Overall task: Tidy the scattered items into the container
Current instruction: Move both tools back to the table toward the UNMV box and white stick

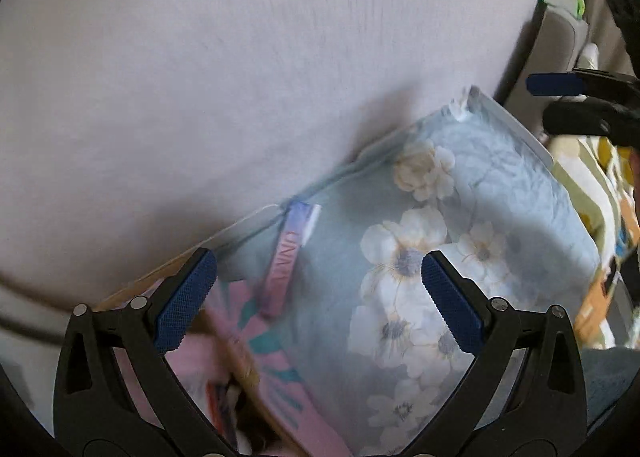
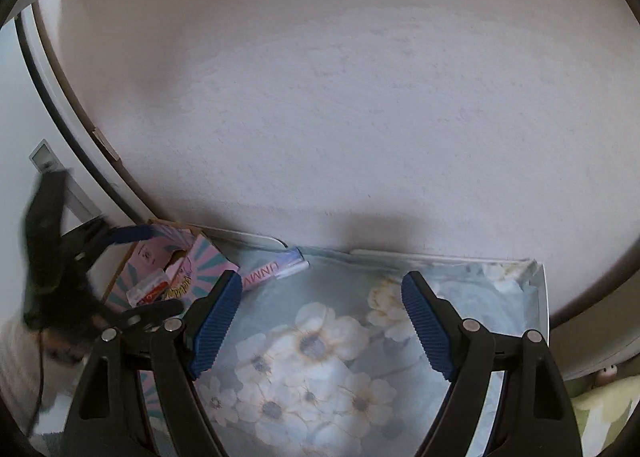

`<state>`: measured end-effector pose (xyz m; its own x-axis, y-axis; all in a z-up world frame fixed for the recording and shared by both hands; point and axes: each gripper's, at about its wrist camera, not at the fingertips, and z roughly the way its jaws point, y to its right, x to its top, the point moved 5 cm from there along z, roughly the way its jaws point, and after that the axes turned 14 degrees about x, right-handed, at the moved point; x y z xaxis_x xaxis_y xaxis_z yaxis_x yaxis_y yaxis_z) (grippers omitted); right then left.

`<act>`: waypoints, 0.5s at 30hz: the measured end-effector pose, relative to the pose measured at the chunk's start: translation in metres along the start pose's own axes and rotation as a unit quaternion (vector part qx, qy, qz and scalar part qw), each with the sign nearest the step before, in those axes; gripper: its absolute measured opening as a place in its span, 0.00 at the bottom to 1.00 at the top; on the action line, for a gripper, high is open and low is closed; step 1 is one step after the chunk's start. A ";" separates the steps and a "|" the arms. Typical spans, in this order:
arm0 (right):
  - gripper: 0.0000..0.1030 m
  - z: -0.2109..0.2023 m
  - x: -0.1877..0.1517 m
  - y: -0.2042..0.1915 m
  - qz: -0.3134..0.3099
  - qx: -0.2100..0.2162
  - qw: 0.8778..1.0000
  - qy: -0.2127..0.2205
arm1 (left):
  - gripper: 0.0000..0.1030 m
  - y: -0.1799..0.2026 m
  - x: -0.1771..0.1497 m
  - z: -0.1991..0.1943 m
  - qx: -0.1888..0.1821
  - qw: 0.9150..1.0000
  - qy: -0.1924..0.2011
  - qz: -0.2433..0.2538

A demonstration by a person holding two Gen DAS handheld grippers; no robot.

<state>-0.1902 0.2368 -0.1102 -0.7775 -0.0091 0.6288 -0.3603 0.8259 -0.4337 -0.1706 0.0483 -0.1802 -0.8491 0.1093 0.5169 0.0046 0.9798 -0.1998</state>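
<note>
Two handheld grippers are seen poised over a floral-lined container (image 2: 532,297) set against a pale wall (image 2: 320,97). The left gripper (image 1: 320,297) is held with its blue pads (image 1: 184,301) spread wide and nothing between them; directly ahead of it and below lies the container's blue, flower-printed lining (image 1: 420,257). A slim pink tube (image 1: 286,261) is seen just ahead of the left finger, lying along the container's far edge. Below that finger a pink carton (image 1: 276,385) is visible, blurred. The right gripper (image 2: 320,321) is likewise held open and empty above the lining (image 2: 312,357). To its left, the tube (image 2: 276,267) rests against the back rim, with the opened pink carton (image 2: 188,269) beyond it and small packets inside. The left gripper (image 2: 132,277) is glimpsed, blurred, at that carton.
</note>
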 end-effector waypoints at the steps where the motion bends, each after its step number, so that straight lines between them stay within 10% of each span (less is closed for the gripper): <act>1: 0.77 0.003 -0.003 0.003 0.000 0.000 1.000 -0.005 | 0.99 0.001 0.002 0.010 -0.009 1.000 -0.008 0.001; 15: 0.77 0.104 -0.029 0.041 -0.052 0.050 0.990 -0.120 | 0.80 0.016 -0.006 0.112 0.004 0.989 -0.136 0.054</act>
<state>-0.2365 0.2125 -0.2136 -0.8292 -0.2341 0.5077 -0.4843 0.7542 -0.4433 -0.2246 0.0450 -0.2793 -0.9548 0.1637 0.2483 0.1004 0.9633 -0.2490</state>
